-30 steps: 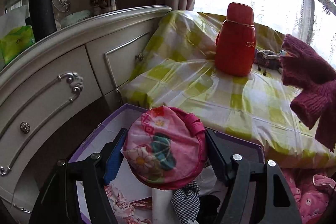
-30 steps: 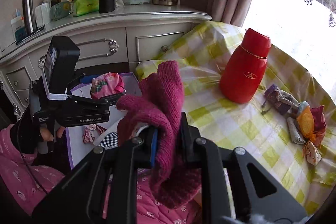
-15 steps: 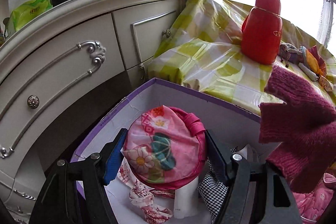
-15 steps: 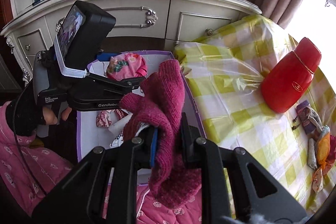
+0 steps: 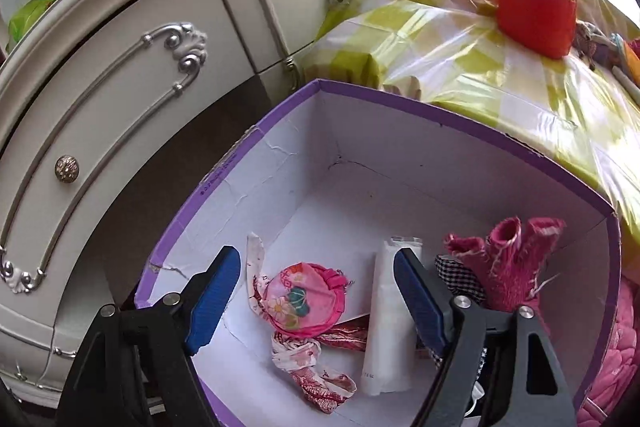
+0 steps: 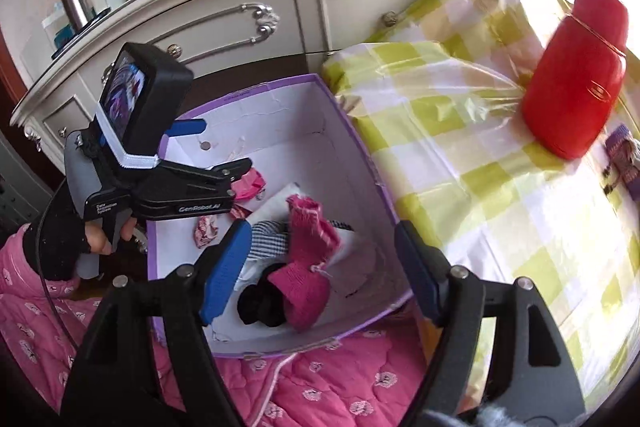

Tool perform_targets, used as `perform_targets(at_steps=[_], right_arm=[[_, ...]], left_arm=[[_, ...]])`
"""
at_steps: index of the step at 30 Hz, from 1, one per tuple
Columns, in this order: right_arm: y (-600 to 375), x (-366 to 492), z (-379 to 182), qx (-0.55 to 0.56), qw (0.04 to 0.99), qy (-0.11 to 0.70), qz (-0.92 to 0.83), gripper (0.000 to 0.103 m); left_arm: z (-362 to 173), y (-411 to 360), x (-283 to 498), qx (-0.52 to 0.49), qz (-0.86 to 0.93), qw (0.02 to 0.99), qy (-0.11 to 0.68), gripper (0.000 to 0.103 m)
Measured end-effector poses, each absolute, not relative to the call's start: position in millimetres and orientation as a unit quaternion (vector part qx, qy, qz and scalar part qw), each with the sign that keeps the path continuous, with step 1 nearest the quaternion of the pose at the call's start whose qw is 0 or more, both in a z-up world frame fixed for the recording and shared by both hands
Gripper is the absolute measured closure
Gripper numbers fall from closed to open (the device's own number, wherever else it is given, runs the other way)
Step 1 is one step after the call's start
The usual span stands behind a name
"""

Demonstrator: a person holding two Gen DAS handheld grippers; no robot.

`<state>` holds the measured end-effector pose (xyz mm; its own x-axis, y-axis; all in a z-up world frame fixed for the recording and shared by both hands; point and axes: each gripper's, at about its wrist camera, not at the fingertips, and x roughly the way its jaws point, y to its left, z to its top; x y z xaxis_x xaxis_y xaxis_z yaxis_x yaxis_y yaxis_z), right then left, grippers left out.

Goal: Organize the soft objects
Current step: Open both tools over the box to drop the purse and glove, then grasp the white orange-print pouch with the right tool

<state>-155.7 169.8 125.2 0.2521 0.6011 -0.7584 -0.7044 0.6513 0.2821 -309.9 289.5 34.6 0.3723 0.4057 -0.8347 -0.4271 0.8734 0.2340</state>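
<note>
A purple-rimmed white box (image 5: 472,131) (image 6: 360,131) stands on the floor beside the table. Inside it lie a round pink floral pouch (image 5: 308,301) (image 6: 249,185), a crimson knitted glove (image 5: 514,263) (image 6: 306,259), checked cloth (image 6: 266,237), a white tube (image 5: 386,323) and patterned fabric scraps (image 5: 316,375). My left gripper (image 5: 316,301) hangs over the box, its jaws opening, the pouch fallen free below them. My right gripper (image 6: 320,269) hovers above the glove with its jaws opening; nothing is gripped. In the right wrist view the left gripper (image 6: 224,163) is held by a gloved hand (image 6: 96,239).
A cream dresser (image 5: 120,75) (image 6: 248,11) with silver handles stands behind the box. The yellow-checked table (image 5: 500,75) (image 6: 500,155) carries a red flask (image 5: 538,3) (image 6: 576,83) and small fabric items (image 6: 622,163). A pink quilted garment (image 6: 312,383) lies at the box's near side.
Both grippers sank toward the box and let go. The floral pouch dropped from the left gripper onto the box floor; the crimson glove fell out of the right gripper into the box.
</note>
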Motion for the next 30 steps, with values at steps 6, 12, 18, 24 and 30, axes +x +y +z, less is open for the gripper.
perform_targets(at_steps=[6,12,18,24,30], right_arm=[[47,-124,88,0.032,0.827,0.492,0.271,0.022],[-95,-110,55,0.126,0.851,0.5,0.103,0.022],[-186,-95,55,0.152,0.869,0.471,0.014,0.022],[-244,-33,39,0.086,0.882,0.462,-0.036,0.022],[-262,39,14,0.011,0.876,0.481,-0.029,0.022]], left_arm=[[32,221,-240,0.013,0.104,0.844,0.526,0.023],[70,117,-164,0.052,0.016,0.904,0.424,0.01],[97,10,-98,0.092,-0.056,0.922,0.372,0.009],[28,-53,-26,0.098,-0.137,0.898,0.406,0.006],[-4,-51,11,0.05,-0.12,0.876,0.465,0.004]])
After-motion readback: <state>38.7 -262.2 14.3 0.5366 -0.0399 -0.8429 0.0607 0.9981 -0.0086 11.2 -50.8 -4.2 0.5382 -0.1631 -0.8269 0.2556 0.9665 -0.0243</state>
